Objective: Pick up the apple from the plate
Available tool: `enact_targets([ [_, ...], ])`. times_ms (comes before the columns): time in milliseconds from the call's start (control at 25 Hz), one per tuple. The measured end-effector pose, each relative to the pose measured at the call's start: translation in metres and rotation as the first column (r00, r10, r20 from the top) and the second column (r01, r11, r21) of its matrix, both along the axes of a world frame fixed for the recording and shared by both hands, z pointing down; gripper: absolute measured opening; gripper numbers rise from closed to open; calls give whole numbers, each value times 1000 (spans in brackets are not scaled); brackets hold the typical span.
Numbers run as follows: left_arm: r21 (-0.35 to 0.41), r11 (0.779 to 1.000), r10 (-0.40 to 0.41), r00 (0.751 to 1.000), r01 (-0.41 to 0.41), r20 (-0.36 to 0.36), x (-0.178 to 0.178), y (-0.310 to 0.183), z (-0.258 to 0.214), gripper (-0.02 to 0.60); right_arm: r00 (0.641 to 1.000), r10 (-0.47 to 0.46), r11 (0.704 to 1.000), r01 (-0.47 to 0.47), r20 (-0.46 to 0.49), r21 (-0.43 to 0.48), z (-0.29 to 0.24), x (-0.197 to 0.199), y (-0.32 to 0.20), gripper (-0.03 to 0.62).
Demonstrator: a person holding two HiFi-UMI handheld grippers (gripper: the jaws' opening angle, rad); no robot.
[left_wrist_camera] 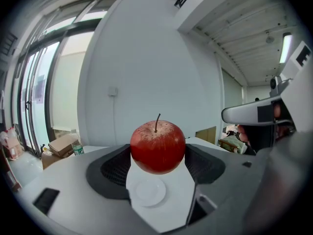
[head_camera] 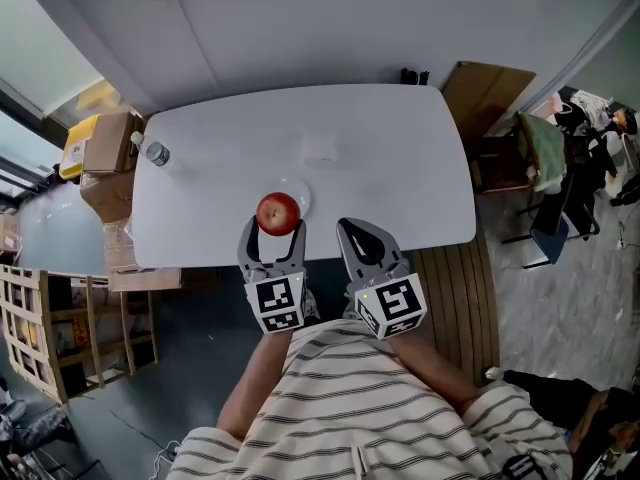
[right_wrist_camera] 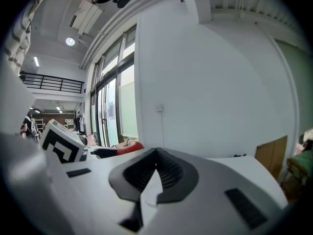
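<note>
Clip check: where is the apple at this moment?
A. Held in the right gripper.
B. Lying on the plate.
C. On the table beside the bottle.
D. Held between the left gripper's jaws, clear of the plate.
D: the left gripper has its jaws closed on the apple, and the bare plate shows below it.

No text, label, brand or number can be read anywhere.

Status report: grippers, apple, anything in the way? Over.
Left gripper shut on apple, held above the plate. Right gripper shut, empty, alongside. Bottle far off to the left, path clear.
</note>
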State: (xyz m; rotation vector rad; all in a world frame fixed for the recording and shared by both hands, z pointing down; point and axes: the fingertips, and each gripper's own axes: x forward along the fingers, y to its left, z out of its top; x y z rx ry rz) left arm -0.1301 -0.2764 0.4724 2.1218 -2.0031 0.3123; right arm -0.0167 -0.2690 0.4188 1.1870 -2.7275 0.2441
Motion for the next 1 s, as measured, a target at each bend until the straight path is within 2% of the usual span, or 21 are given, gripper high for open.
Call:
enact_targets([
  [640, 101, 995, -23, 1000, 23, 3, 9, 25, -59, 354, 998, -58, 998, 58, 7, 27, -10, -10, 7, 12],
  [1000, 121, 992, -33, 999, 31, 13, 9, 28, -70, 356, 998, -66, 997, 65, 17, 28, -12, -12, 7, 12],
])
